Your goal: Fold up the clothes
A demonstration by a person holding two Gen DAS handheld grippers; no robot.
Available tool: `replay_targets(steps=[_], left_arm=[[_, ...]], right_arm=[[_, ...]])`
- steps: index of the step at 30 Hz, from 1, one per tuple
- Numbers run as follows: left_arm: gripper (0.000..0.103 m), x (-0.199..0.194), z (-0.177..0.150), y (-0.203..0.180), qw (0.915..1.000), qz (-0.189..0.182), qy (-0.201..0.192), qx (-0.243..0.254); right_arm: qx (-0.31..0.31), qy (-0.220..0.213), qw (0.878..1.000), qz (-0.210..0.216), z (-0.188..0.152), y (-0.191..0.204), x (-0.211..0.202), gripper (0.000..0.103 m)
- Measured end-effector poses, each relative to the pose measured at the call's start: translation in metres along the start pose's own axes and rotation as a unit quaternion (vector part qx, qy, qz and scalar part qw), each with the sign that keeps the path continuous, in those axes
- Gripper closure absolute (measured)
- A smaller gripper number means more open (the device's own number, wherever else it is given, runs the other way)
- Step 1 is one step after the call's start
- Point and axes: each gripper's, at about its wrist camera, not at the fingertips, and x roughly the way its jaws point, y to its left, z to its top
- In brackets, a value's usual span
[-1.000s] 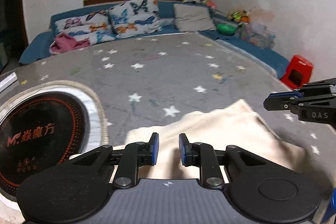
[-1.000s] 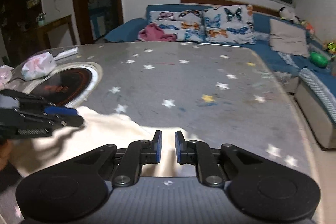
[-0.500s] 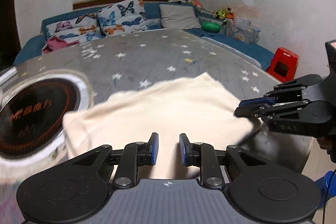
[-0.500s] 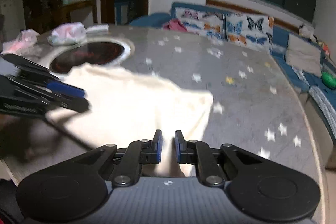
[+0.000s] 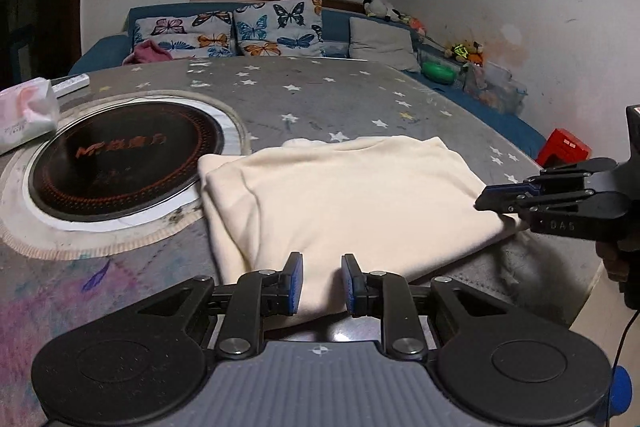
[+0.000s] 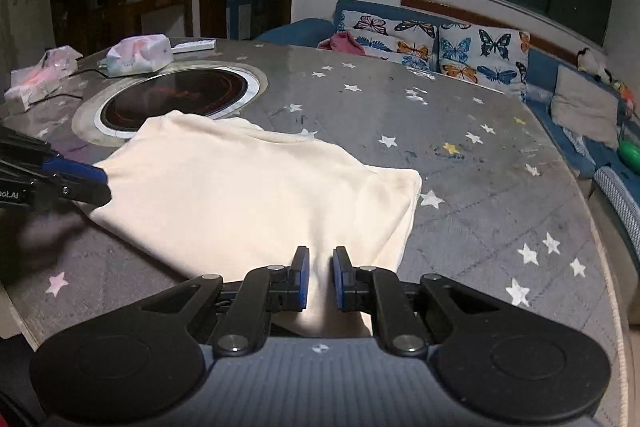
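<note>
Cream garment (image 5: 344, 195) lay folded on the star-patterned table (image 5: 320, 95) — near edge pinched by both grippers.

Left gripper (image 5: 320, 279) had its blue pads clamped on the cloth's near hem, on the side by the round black cooktop (image 5: 124, 155). Right gripper (image 6: 318, 277) was closed on the hem at the other near corner, jaws nearly together with fabric bunched between them. The garment's far corner overlapped the cooktop's pale rim — a tissue pack (image 6: 140, 53) sat beyond it.
</note>
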Motion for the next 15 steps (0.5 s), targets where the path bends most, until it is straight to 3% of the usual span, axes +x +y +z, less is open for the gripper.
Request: replay_targets(steps=[9,15], left_arm=[[0.077,0.010,0.017,0.007,0.9998,0.014,-0.010,-0.009],[0.077,0.020,0.016,0.014,0.9997,0.019,0.007,-0.009]], right_arm=[[0.008,-0.022,1.000,0.004,0.026,-0.007,0.006,0.092],[0.037,0.002,0.999,0.006,0.029,-0.025,0.039,0.091]])
